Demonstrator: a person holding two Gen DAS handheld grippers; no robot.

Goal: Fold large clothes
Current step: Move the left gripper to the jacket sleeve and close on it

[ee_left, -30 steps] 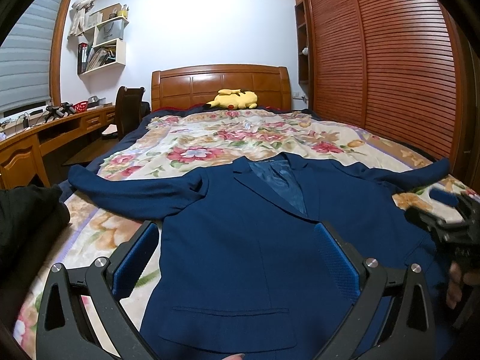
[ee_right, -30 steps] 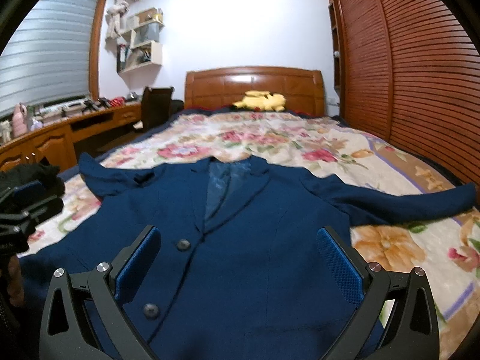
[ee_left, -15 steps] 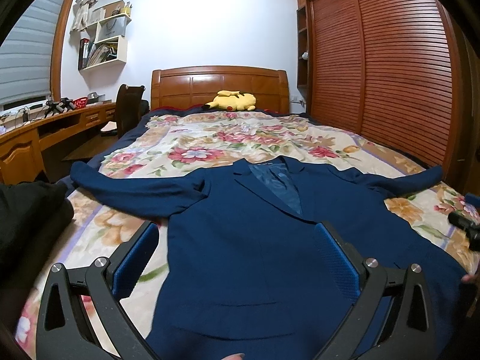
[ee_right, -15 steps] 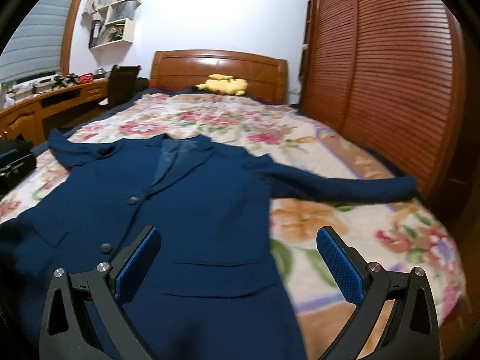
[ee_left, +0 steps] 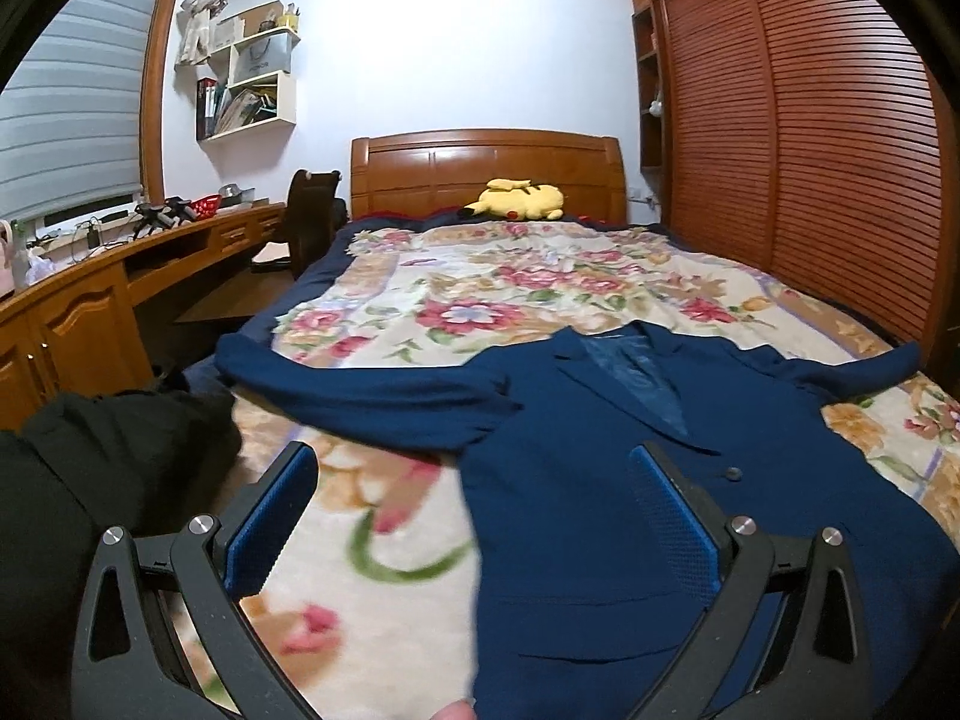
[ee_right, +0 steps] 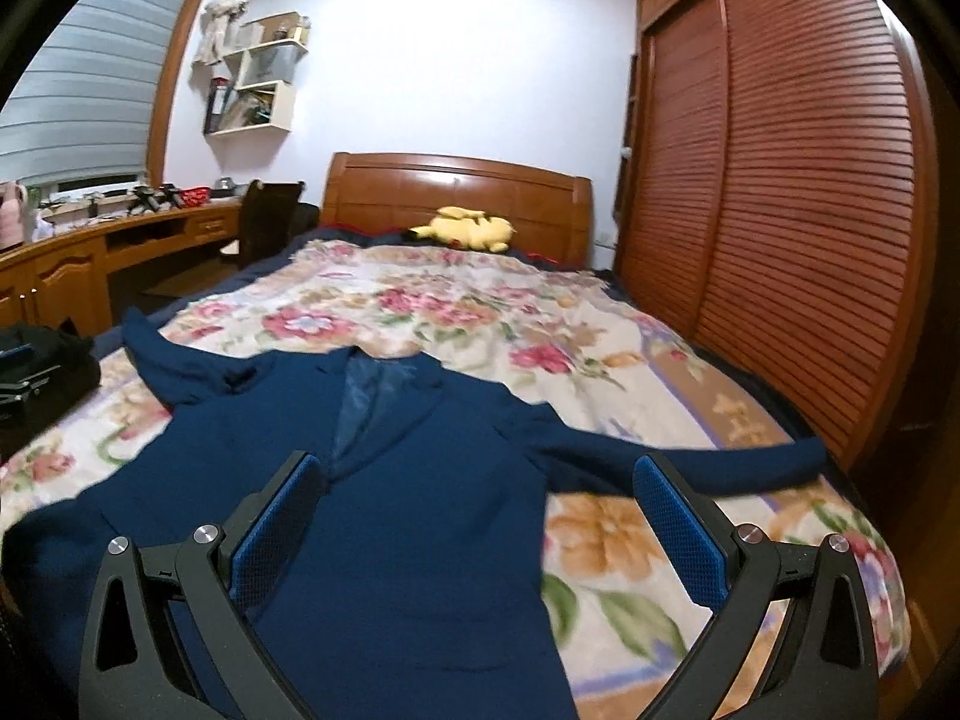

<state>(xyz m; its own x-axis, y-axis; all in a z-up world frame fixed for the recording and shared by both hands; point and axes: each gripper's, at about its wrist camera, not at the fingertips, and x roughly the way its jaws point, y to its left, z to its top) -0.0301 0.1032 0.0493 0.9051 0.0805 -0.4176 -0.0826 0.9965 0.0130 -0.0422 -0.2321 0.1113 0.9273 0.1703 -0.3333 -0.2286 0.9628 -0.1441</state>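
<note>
A navy blue suit jacket [ee_left: 600, 480] [ee_right: 420, 480] lies face up on the floral bedspread, collar toward the headboard, both sleeves spread outward. My left gripper [ee_left: 474, 510] hovers open above the jacket's left edge, straddling bare bedspread and the front panel. Its blue pads [ee_left: 678, 522] hold nothing. My right gripper [ee_right: 480, 516] hangs open over the jacket's right side, near the armpit of the right sleeve [ee_right: 690, 459]. The left sleeve [ee_left: 360, 390] stretches toward the bed's left edge.
A black garment pile [ee_left: 102, 468] sits at the bed's near left corner. A yellow plush toy [ee_left: 519, 201] lies by the wooden headboard [ee_left: 486, 162]. A wooden desk [ee_left: 90, 294] and chair run along the left, louvred wardrobe doors [ee_left: 810, 150] along the right.
My left gripper has shifted left, off the jacket's middle to its left edge. My right gripper swung back leftward, from the bed's right side to over the jacket's right half.
</note>
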